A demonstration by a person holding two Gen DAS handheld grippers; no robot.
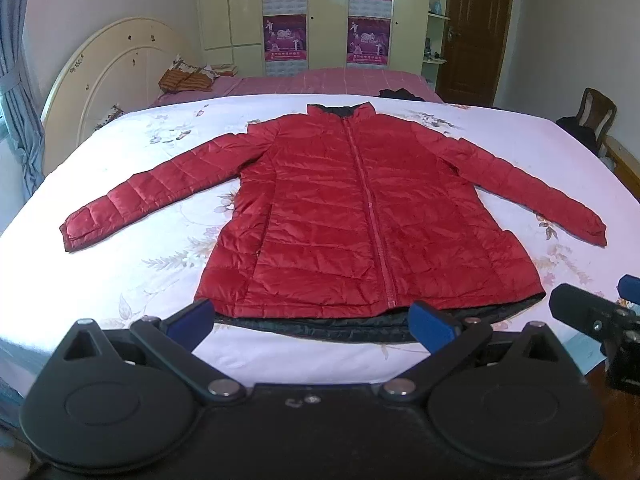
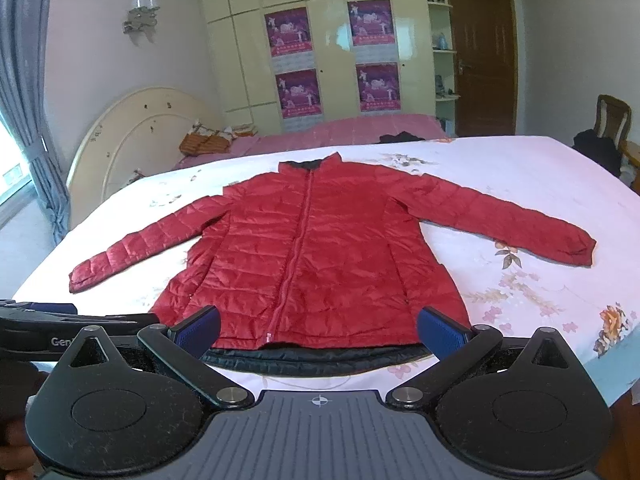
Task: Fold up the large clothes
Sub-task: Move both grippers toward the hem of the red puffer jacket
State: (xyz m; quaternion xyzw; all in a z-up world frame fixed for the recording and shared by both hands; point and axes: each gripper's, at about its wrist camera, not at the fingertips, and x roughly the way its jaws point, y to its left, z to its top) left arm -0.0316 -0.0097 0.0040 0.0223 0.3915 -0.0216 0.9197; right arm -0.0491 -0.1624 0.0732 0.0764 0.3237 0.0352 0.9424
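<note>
A red quilted puffer jacket (image 1: 352, 208) lies flat and zipped on the floral bedsheet (image 1: 160, 248), both sleeves spread out, collar away from me, black lining showing at the hem. It also shows in the right wrist view (image 2: 312, 256). My left gripper (image 1: 312, 326) is open and empty, just short of the hem. My right gripper (image 2: 320, 332) is open and empty, also near the hem. The right gripper's body shows at the right edge of the left wrist view (image 1: 600, 316).
A cream headboard (image 1: 104, 80) stands at the left. A pink bed (image 1: 320, 80) with a dark garment (image 1: 400, 94) lies behind. A wardrobe with posters (image 1: 324, 12), a brown door (image 1: 476, 24) and a wooden chair (image 1: 596, 116) are beyond.
</note>
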